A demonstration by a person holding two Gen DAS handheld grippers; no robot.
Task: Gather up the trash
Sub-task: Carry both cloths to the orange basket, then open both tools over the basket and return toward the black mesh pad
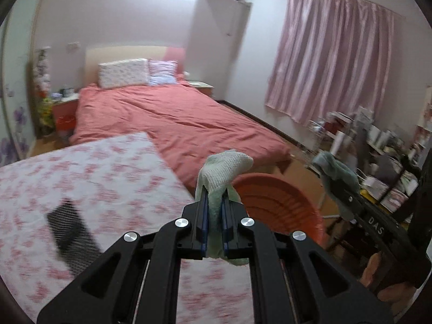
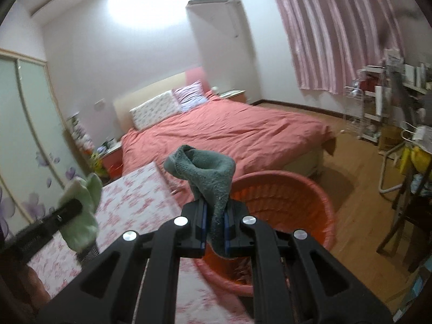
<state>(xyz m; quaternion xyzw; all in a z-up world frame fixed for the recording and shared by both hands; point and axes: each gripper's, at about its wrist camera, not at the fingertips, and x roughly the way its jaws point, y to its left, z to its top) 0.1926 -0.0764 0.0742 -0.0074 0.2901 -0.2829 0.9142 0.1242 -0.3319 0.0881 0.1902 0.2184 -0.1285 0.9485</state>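
Left hand-held gripper (image 1: 215,210) clamped on a pale green sock (image 1: 222,172), right hand-held gripper (image 2: 215,214) pinching a dark green sock (image 2: 209,175), both held up over the red basin (image 2: 286,202) sitting beside the floral-covered worktop (image 1: 89,178), pink bed (image 2: 229,132) further back.

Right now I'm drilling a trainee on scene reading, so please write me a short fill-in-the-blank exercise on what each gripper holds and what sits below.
1. The left gripper is shut on a pale ____ knitted sock.
2. The right gripper is shut on a dark ____ fuzzy sock.
3. Below the right gripper stands a round ____ plastic basin.

Missing words: green; teal; red
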